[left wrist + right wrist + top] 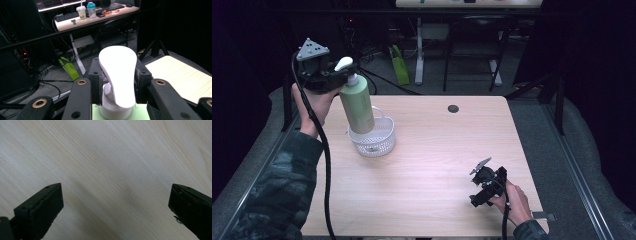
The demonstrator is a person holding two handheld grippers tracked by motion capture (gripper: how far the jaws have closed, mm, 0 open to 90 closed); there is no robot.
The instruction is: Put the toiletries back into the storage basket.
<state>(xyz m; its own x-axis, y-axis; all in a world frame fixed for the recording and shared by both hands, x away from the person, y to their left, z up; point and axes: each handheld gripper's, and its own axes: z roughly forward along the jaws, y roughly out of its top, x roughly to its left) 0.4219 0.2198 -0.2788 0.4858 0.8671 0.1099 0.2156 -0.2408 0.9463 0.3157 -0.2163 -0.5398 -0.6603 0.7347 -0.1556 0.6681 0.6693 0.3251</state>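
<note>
Your left gripper (343,70) is up off the table, jaws clamped on the neck of the green pump bottle (357,102), just under its white pump head (344,63). In the left gripper view the pump head (119,75) sits squarely between your fingers (96,77), black pads pressed in on both sides, a strip of green shoulder just below them.

The bottle hangs tilted from that grip. Its lower end is down inside the white mesh basket (379,142), which sits on the wooden table (437,150) directly beneath your fingers. Whether the base touches the basket floor cannot be told.

Your right gripper (482,187) is well apart from the bottle and basket, low over the near right part of the table, in your right hand (512,202). In the right gripper view its fingers (42,207) stand wide, holding nothing, bare wood grain (112,170) between and ahead of them.
</note>
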